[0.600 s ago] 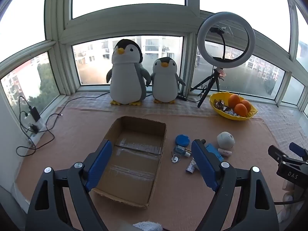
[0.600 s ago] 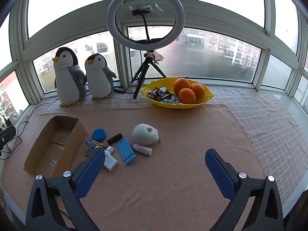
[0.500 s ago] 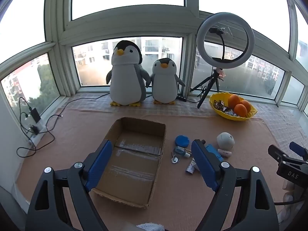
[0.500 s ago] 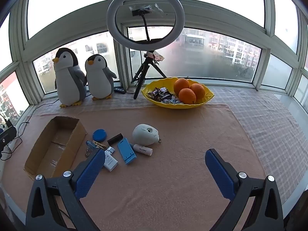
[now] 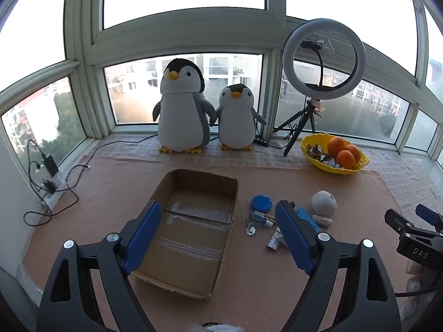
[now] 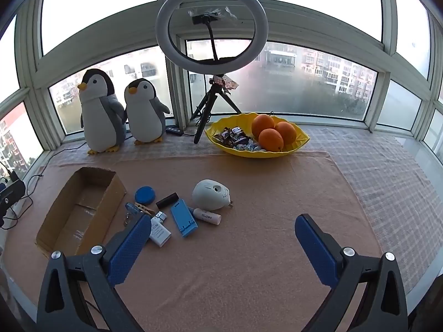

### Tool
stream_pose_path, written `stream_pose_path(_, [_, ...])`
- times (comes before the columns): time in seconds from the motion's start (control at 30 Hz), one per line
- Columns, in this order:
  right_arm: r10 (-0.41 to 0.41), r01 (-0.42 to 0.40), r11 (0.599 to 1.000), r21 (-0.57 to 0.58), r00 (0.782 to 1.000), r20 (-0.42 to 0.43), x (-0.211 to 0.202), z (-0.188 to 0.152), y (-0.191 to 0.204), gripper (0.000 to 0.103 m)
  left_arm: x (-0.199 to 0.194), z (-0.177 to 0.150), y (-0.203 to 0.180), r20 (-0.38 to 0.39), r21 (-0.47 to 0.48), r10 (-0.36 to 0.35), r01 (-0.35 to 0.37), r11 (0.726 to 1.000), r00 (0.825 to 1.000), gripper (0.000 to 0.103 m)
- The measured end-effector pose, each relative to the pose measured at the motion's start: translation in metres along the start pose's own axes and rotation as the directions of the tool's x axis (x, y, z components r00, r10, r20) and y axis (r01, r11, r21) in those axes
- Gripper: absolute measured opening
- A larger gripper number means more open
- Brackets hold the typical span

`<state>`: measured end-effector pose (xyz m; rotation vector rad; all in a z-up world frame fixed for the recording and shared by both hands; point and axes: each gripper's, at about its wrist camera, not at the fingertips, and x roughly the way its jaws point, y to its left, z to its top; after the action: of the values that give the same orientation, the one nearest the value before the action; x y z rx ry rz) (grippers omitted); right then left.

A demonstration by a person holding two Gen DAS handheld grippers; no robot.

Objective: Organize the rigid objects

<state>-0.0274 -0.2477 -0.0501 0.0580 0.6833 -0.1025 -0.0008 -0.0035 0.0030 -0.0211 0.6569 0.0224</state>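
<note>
Nothing is packed yet: the cardboard box [image 5: 193, 227] is empty. Left gripper [image 5: 218, 235] and right gripper [image 6: 224, 246] hang released, grasping nothing. Next move, presumably: reach the small items [image 6: 177, 213] just right of the box.

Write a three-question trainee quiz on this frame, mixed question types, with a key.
1. True or false: the cardboard box already holds an item.
2. How many oranges lie in the yellow bowl?
3. Which lies nearest the box: A) blue round lid, B) white egg-shaped device, C) blue phone stand?

Key: 1 false, the box is empty, and the left gripper and right gripper are both open, holding nothing. 2 three. 3 A.
</note>
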Motion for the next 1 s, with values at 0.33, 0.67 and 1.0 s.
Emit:
stream_pose_path(0.33, [0.000,0.000,1.000,-0.006,1.000,-0.001,-0.0002,-0.0020,0.0046,0.103,0.0001,0.0010,0.0002,0.000,-0.001,-0.002,0.002,1.000,1.000,0.085])
stream_pose_path(0.67, [0.002,-0.002,1.000,-0.002,1.000,-0.011,0.0024,-0.0043,0.0037,0.103,-0.0009,0.0004,0.0006,0.005,-0.002,-0.002,0.002,1.000,1.000,0.085])
stream_pose_path(1.0, [0.004,-0.004,1.000,-0.008,1.000,-0.019,0.0049,-0.0065,0.0057,0.103,-0.0012,0.0001,0.0008,0.004,-0.002,-0.003,0.003,1.000,1.000,0.085])
